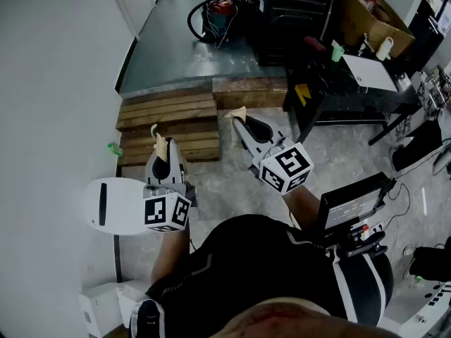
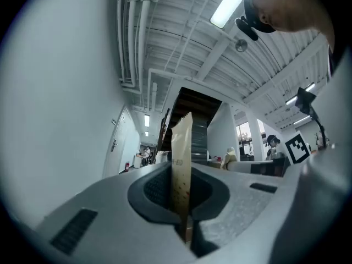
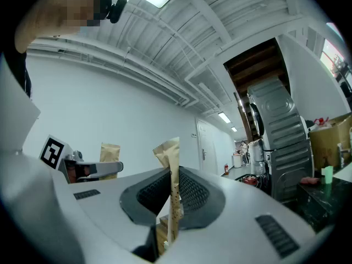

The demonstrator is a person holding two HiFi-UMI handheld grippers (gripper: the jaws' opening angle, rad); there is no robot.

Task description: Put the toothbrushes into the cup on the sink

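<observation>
No toothbrush, cup or sink shows in any view. My left gripper [image 1: 156, 135] is held out at waist height near the white wall. Its tan-taped fingertips [image 2: 181, 147] press together with nothing between them. My right gripper [image 1: 236, 114] is held beside it, a little further forward, over the grey floor. Its tan-taped fingertips [image 3: 172, 175] also meet, and they hold nothing. Both grippers point forward and slightly upward. The marker cubes [image 1: 285, 166] sit just in front of the person's body.
Wooden steps [image 1: 169, 122] lie on the floor ahead. A black desk [image 1: 352, 90] with a green cup [image 1: 337, 51] and a white bottle [image 1: 385, 48] stands to the right. A vacuum cleaner [image 1: 215, 13] sits further back. A small screen [image 1: 352, 203] is at my right side.
</observation>
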